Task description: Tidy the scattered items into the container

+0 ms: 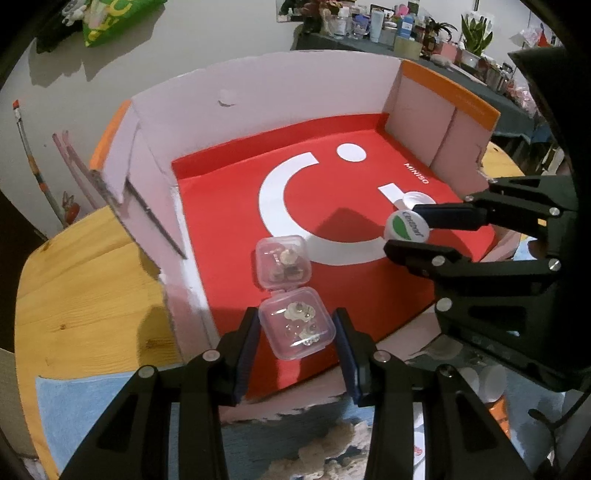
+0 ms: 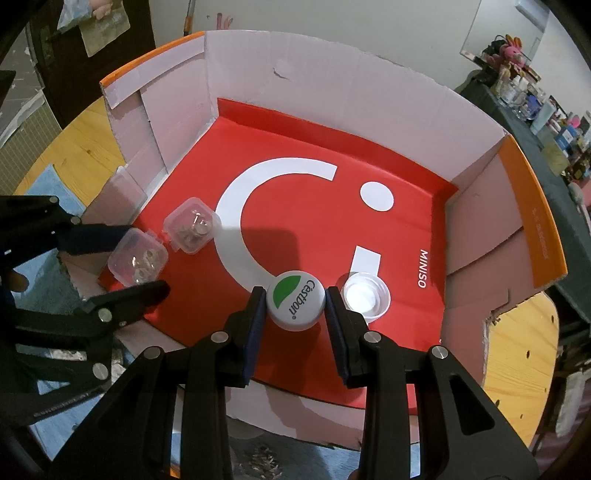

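My left gripper (image 1: 297,314) is shut on a small clear plastic box (image 1: 295,326) of metal bits, just over the near left part of the container. The container is a cardboard box (image 1: 192,110) lined with a red sheet (image 1: 229,192). A second clear box (image 1: 282,260) lies on the red sheet right behind the held one. My right gripper (image 2: 295,295) is shut on a white bottle cap (image 2: 295,304) with a green mark, low over the red sheet. Beside it on the right sits a clear round lid (image 2: 365,297). The right wrist view shows the left gripper (image 2: 142,258) at the left.
The cardboard box rests on a round wooden table (image 1: 85,280) with a blue cloth (image 1: 74,406) at its near edge. White caps (image 1: 487,380) lie outside the box by the right gripper. The box walls (image 2: 332,88) stand tall at the back and sides. A cluttered shelf (image 1: 388,29) lies beyond.
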The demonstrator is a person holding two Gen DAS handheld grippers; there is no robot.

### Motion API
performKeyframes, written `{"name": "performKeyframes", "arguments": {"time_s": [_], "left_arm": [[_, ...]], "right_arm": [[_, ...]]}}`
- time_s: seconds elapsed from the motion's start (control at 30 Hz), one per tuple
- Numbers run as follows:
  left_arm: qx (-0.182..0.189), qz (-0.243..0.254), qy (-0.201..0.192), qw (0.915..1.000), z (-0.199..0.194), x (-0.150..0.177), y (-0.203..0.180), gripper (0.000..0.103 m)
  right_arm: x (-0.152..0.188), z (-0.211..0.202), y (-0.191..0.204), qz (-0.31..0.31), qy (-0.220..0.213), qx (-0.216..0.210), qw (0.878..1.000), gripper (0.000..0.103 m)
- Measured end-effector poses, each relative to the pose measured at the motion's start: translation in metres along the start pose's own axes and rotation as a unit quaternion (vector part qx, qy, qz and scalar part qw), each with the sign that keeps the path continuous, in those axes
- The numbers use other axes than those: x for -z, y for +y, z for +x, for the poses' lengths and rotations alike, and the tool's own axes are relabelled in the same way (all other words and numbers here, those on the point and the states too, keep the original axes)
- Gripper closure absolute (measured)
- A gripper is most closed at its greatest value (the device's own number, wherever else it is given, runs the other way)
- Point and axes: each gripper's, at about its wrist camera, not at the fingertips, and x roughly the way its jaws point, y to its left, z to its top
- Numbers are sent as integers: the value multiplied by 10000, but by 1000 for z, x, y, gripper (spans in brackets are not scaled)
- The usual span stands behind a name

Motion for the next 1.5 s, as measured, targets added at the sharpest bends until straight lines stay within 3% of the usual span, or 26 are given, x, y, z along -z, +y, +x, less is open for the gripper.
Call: {"name": "performKeyframes", "arguments": {"time_s": [0.57, 1.5], "left_arm": [[320, 224, 299, 9988, 13, -15, -14, 60], [228, 334, 279, 9988, 14, -15, -14, 60]], "right_arm": [[2, 4, -7, 10, 155, 47, 9999, 72], [1, 3, -9, 111, 224, 43, 9997, 72]]}}
